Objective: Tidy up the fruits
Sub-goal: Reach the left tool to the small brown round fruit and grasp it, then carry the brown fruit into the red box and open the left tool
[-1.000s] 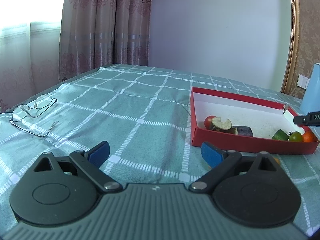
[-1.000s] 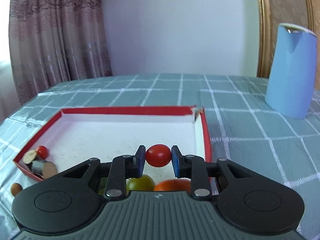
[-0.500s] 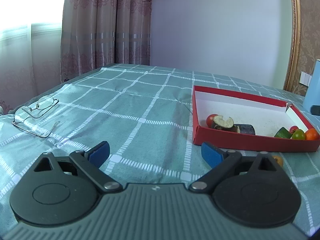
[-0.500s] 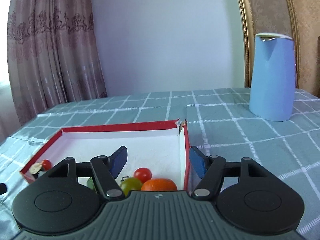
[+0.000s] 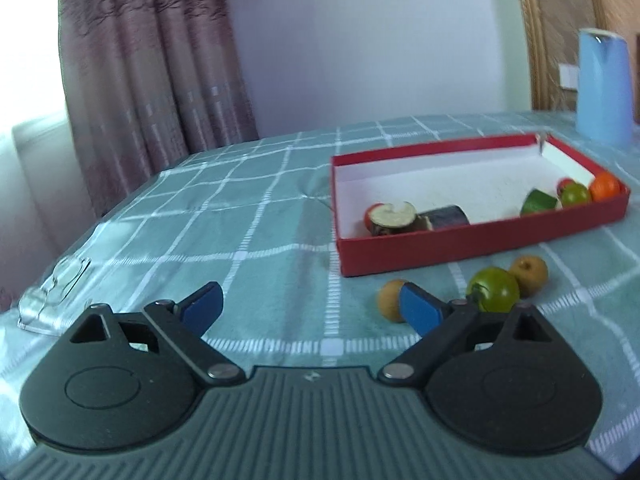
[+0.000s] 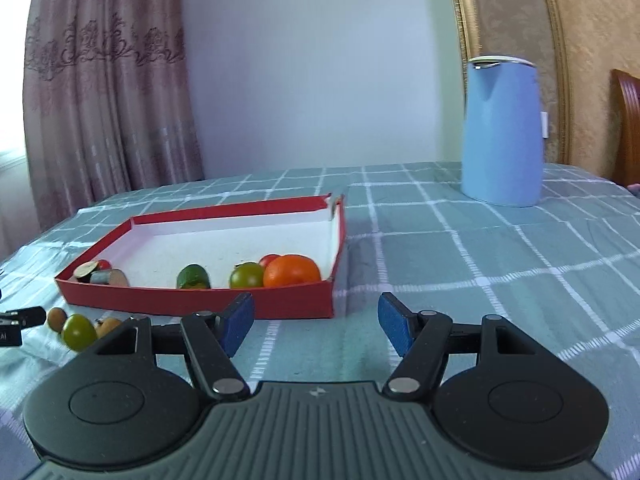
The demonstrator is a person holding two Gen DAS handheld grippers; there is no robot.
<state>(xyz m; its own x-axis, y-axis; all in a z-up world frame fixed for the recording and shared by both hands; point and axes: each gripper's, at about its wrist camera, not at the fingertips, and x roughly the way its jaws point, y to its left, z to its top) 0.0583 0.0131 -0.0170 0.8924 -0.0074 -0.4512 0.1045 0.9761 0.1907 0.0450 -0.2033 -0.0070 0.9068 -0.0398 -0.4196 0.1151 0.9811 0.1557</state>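
Three loose fruits are being left on the checked counter cloth in front of the red box: a green tomato, a brown round fruit behind it and another brown round fruit, partly covered by a blue pad of the left tongs. Both tongs are being held released and empty; the right tongs are being held just short of the box's near wall. Inside the box, an orange, a green tomato, a red cherry tomato, a cucumber piece and eggplant pieces are being kept.

Handling, as judged: the loose fruits are likely light, round and prone to rolling; the tomato skin is probably smooth and easily bruised, so a gentle pinch across the widest middle is being suggested.

Hard to make out: the brown fruits' kind is not being resolved; a clear object at the left edge is blurred; a blue kettle is standing well apart.
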